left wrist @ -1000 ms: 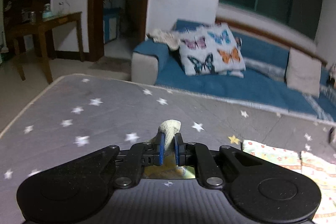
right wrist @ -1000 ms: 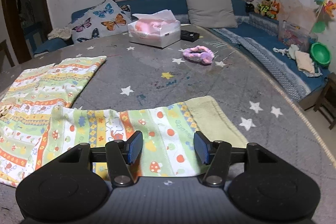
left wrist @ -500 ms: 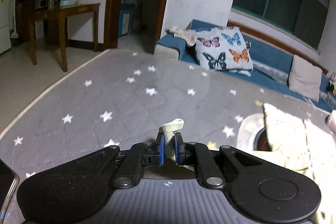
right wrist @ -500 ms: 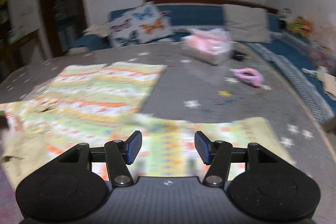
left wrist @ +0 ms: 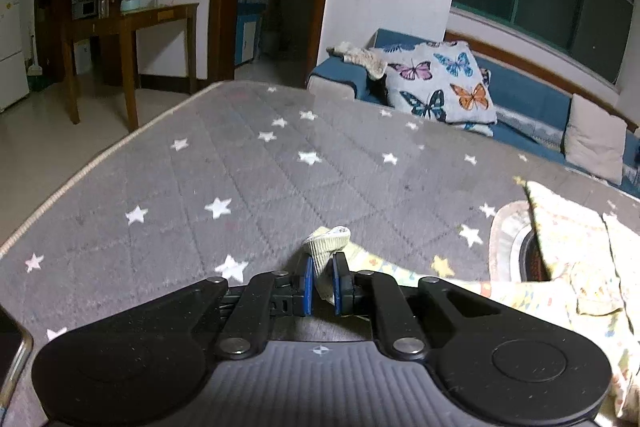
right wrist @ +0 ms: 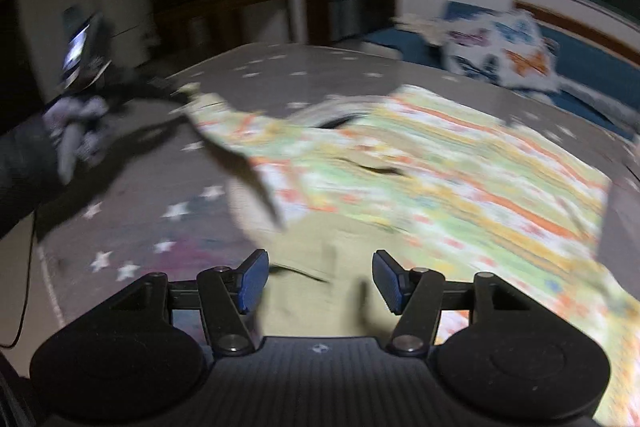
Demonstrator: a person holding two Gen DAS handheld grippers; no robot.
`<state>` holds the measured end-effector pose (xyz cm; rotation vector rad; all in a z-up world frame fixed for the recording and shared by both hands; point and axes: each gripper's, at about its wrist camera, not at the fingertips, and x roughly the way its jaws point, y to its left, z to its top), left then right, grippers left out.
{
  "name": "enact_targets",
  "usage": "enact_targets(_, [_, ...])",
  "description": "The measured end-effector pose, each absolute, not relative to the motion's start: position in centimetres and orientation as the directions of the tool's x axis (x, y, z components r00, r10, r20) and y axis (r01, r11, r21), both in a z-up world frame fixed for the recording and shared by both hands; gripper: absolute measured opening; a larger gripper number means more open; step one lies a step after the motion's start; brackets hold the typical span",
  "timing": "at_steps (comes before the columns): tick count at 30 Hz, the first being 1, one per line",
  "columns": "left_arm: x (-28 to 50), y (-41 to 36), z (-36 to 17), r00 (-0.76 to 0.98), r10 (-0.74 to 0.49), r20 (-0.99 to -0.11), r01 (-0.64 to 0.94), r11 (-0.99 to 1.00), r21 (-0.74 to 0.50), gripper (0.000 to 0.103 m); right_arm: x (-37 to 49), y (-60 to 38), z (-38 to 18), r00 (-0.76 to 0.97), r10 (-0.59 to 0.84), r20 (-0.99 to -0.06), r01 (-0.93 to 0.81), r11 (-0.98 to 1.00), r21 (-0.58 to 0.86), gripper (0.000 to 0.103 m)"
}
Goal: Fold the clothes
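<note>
A colourful patterned garment with yellow, green and orange stripes lies spread on the grey star-print surface. My left gripper is shut on the garment's pale ribbed cuff and holds it just above the surface; the rest of the garment trails off to the right. In the blurred right wrist view, my right gripper is open and empty, hovering over the garment's near pale-green edge. The left hand with its gripper shows at far left, pulling a corner.
A blue sofa with a butterfly pillow and a beige cushion borders the far side. A wooden table stands on the floor at left. A phone edge shows at lower left. The surface edge runs along the left.
My right gripper has swung left, from the mushroom-print sleeve toward the garment's left part, still open. My left gripper keeps its hold on the cuff and has pulled back and turned slightly.
</note>
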<state>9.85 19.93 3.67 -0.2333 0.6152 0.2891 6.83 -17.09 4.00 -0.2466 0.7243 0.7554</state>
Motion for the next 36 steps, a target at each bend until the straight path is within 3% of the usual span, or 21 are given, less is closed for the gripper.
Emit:
enact_targets(4, [9.3,20.1,4.1,0.791,0.2,-0.578,-0.333,0.933,-0.134,0.01,6.3,-13.9,2.5,0.512,0.514,-0.688,-0.732,0.681,-0.037,0.054])
enact_targets(6, [9.1,20.1,4.3,0.797,0.201,-0.569,-0.333,0.933,-0.137,0.01,6.1,-13.2,1.7,0.523,0.486,-0.7,-0.73,0.68,-0.072,0.026])
enact_targets(9, [7.7,20.6,4.8,0.803,0.209,-0.558,-0.341,0.929,-0.143,0.01,5.9,-13.5,1.4,0.509,0.481,-0.714,-0.738,0.67,-0.075,0.008])
enact_targets(12, [6.0,21.2,5.0,0.807,0.21,-0.553,-0.338,0.931,-0.14,0.01,5.4,-14.0,1.4,0.486,0.496,-0.719,-0.757,0.65,-0.064,0.007])
enact_targets(17, [4.6,21.8,3.9,0.777,0.224,-0.588,-0.338,0.937,-0.089,0.014,4.6,-14.8,1.5,0.447,0.52,-0.727,-0.787,0.615,-0.044,0.008])
enact_targets(21, [4.4,22.1,3.2,0.741,0.304,-0.599,-0.391,0.92,-0.016,0.024,3.7,-15.3,2.1,0.404,0.55,-0.731,-0.813,0.582,-0.011,0.032])
enact_targets(24, [4.1,22.3,2.9,0.716,0.358,-0.599,-0.429,0.903,0.027,0.039,3.2,-15.8,2.7,0.399,0.56,-0.726,-0.821,0.57,-0.011,0.033])
enact_targets(26, [3.6,22.7,3.1,0.717,0.362,-0.596,-0.437,0.899,0.022,0.041,3.3,-16.2,3.6,0.395,0.581,-0.712,-0.817,0.577,0.017,0.038])
enact_targets(27, [3.3,22.8,3.2,0.718,0.363,-0.593,-0.438,0.899,0.019,0.045,3.6,-16.4,4.1,0.397,0.592,-0.702,-0.812,0.583,0.033,0.043])
enact_targets(30, [3.1,22.0,3.8,0.736,0.35,-0.58,-0.42,0.907,0.016,0.052,4.7,-16.8,4.1,0.43,0.584,-0.689,-0.78,0.624,0.042,0.045])
enact_targets(36, [5.1,18.6,3.3,0.766,0.261,-0.588,-0.314,0.949,0.012,0.053,6.8,-17.2,3.6,0.493,0.553,-0.672,-0.713,0.7,0.052,0.053])
